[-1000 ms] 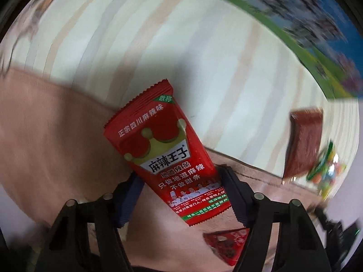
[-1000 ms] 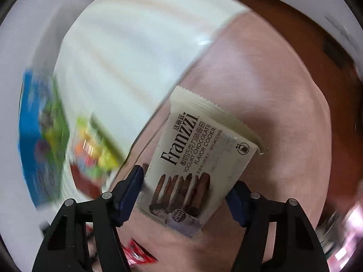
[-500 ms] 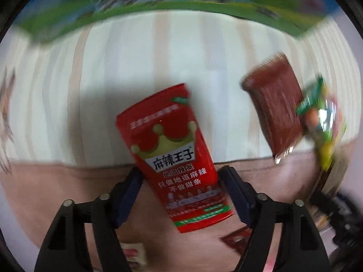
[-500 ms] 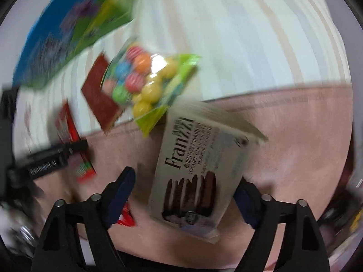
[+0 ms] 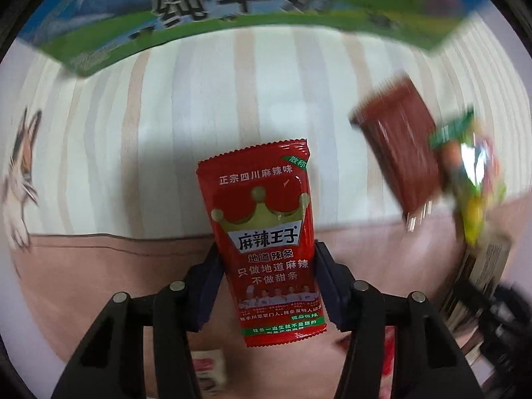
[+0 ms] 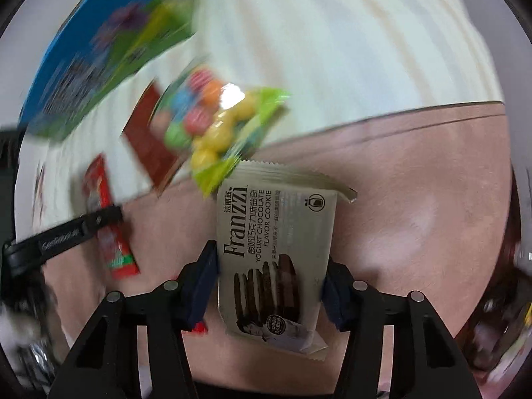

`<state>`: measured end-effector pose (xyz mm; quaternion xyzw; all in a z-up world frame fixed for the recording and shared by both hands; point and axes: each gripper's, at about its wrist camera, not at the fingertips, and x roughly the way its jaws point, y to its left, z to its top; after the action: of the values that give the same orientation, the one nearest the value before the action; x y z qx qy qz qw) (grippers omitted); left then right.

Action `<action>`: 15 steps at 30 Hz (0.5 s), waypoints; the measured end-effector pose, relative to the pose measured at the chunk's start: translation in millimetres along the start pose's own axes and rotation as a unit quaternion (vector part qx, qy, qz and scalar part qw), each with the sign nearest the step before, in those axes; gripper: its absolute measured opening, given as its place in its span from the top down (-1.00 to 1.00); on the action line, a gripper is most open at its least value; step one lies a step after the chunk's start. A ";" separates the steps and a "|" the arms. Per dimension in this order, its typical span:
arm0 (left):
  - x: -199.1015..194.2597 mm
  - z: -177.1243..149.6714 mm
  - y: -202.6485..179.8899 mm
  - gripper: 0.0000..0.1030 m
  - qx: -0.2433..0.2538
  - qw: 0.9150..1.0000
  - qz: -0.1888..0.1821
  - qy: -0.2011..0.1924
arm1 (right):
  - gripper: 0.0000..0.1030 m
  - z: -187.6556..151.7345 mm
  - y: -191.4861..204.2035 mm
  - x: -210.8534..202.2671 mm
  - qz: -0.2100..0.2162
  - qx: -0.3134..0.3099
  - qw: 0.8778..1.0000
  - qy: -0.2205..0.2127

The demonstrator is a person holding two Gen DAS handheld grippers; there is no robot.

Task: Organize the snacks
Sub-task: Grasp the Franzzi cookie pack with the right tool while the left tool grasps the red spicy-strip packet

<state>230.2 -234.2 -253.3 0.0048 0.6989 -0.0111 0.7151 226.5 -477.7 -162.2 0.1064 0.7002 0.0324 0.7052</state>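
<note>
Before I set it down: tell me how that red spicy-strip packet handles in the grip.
The red packet is a thin foil sachet, so probably light. It stands upright above the left tool, suggesting some stiffness. Its glossy film may slip if the grip loosens.

candy bag [image 6: 212, 123] right of jerky pack [image 6: 149, 146]

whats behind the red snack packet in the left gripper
Behind the red snack packet, held in the left gripper, are a striped cream cloth and below it a pinkish-brown surface. Whatever lies directly behind the packet is covered.
</note>
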 end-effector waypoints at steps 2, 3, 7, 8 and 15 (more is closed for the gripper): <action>6.2 -6.5 -1.7 -0.04 0.010 1.000 0.002 0.010 | -0.16 -5.7 -0.7 4.6 0.014 0.003 1.000 0.009; 16.5 -20.5 -6.3 -0.07 0.007 1.000 -0.003 0.014 | -0.19 -6.8 -3.4 5.5 0.020 0.014 1.000 0.005; 23.3 -27.9 -10.8 -0.10 -0.014 1.000 -0.002 0.002 | -0.22 -6.7 -7.4 8.9 0.013 0.037 0.999 0.000; 23.2 -28.9 -13.5 -0.10 -0.018 1.000 0.000 -0.001 | -0.22 -4.9 -1.6 8.4 0.002 0.029 1.000 0.000; 7.1 -66.5 -19.5 0.11 -0.008 1.000 -0.012 -0.016 | -0.14 -19.1 31.2 17.0 -0.068 -0.032 0.997 -0.030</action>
<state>163.4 -252.3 -261.8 -0.0096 0.6872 -0.0138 0.7262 211.1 -441.9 -172.8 0.0372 0.6831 0.0034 0.7293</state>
